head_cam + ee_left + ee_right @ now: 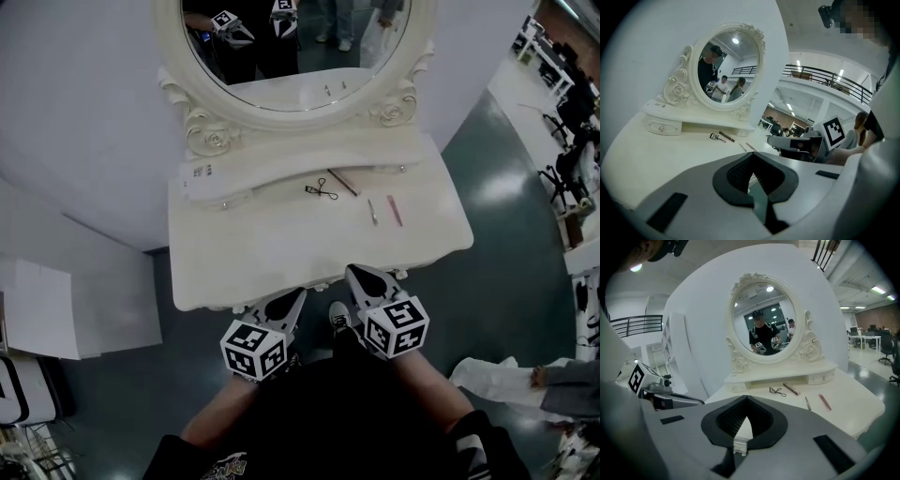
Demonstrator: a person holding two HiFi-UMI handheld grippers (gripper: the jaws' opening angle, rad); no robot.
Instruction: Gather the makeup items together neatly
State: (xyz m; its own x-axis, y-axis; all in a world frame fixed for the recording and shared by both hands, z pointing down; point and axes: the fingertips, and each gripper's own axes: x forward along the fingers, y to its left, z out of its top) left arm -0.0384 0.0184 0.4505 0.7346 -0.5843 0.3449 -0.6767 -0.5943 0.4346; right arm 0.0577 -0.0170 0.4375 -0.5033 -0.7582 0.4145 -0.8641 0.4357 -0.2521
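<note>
The four makeup things, a black eyelash curler (321,189), a brown stick (343,182), a thin silver tool (372,212) and a pink stick (395,210), lie spread out on the far part of the white surface (281,253), just in front of the mirror stand (309,155). The left gripper (286,305) and the right gripper (366,279) hang over the near edge, well away from them, with jaws pressed together and nothing in them. If the jaws come in shut or too low, they may push a thin stick so it rolls off the side, or slip on the flat little tool and not lift it.
</note>
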